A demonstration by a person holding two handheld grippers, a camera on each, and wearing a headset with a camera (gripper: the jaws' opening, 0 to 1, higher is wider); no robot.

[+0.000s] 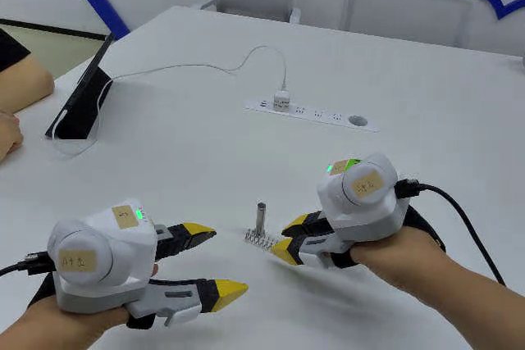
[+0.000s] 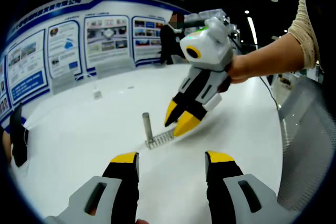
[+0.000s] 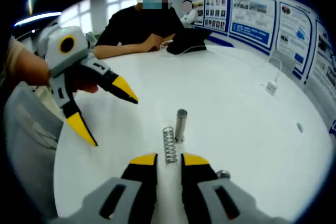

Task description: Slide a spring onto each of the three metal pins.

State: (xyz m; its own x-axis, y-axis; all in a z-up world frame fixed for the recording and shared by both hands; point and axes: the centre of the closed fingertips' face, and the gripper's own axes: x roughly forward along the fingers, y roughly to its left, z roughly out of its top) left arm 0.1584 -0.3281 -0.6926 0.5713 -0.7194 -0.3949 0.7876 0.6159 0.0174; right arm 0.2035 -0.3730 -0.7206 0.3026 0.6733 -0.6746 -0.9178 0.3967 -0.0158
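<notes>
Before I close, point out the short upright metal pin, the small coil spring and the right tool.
Short upright metal pin (image 3: 180,127): right gripper view, mid-shaft.
Small silver coil spring (image 3: 169,145): right gripper view, middle coils.
Right tool (image 2: 171,129): left gripper view, between its yellow tips.

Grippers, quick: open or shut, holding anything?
Left gripper: open, holding nothing.
Right gripper: jaws narrow around the end of the spring; grip cannot be told.

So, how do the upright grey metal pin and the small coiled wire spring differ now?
The grey metal pin stands upright; the coiled wire spring lies flat on the white table. The pin is smooth and solid, the spring open coils. Both are silvery and sit close together.
</notes>
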